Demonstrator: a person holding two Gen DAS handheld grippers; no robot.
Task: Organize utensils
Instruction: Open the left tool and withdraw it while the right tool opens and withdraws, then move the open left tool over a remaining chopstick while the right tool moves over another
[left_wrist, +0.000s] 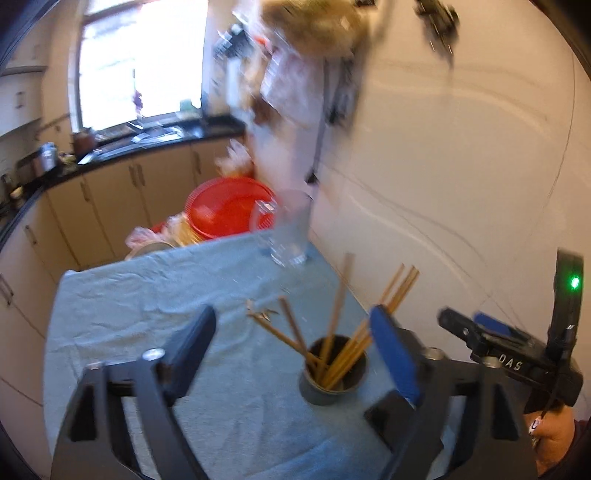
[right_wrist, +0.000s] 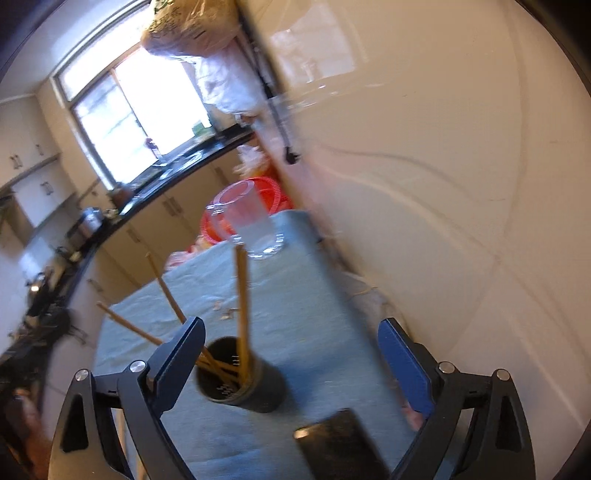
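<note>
Left wrist view, left gripper (left_wrist: 295, 347): jaws spread wide apart, nothing pressed between the pads; the holder sits in the gap between them, touching neither.
Holder (left_wrist: 333, 373): dark round cup standing upright on the blue-green cloth (left_wrist: 147, 295), just beyond the fingertips.
Chopsticks (left_wrist: 341, 325): a bunch of wooden sticks standing in the holder, fanned out, some leaning left, some right toward the wall.
Right gripper, from the left wrist (left_wrist: 480, 334): at the right edge, held by a hand (left_wrist: 554, 439), a green light lit on its body; its jaws cannot be read from this side.
Scraps (left_wrist: 260, 314): small brownish bits lying on the cloth beyond the holder; too blurred to name.
Glass pitcher (left_wrist: 284, 229): clear, upright at the far end of the cloth near the wall.
Red basin (left_wrist: 229, 210): behind the pitcher, off the table's far edge.
Right wrist view, right gripper (right_wrist: 291, 332): fingers wide apart, gripping nothing.
Dark flat object (right_wrist: 340, 443): lying on the cloth nearest the camera, between the fingers.
Holder, from the right (right_wrist: 240, 380): upright, close beside the left finger, with the chopsticks (right_wrist: 242, 314) inside, one nearly vertical, others leaning left.
Far background: counter (right_wrist: 177, 170) under a bright window (right_wrist: 140, 122).
</note>
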